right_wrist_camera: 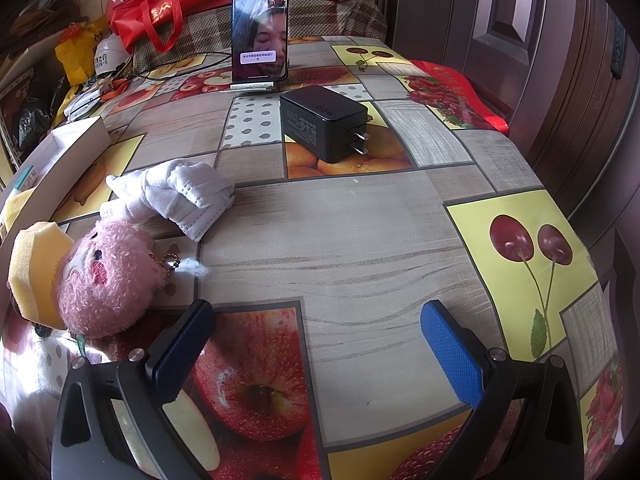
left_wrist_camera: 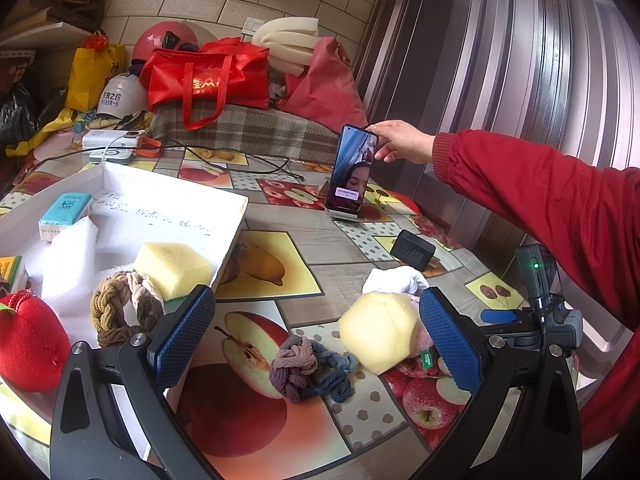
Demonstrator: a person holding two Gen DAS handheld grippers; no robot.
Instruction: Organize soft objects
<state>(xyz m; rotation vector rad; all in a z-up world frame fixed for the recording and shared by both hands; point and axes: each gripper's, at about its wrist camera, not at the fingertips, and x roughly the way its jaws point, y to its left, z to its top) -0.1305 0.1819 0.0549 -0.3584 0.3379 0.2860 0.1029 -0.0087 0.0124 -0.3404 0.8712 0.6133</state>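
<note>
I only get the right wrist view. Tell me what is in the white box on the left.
Observer: The left wrist view shows a yellow sponge in the box.
Operator: Name the other soft things in there.
Observer: A braided scrunchie, a plush apple, white foam and a tissue pack.
Operator: Report anything soft on the table that I miss.
Observer: A purple-blue scrunchie lies by the loose sponge, in front of the left gripper, whose jaws are open.
</note>
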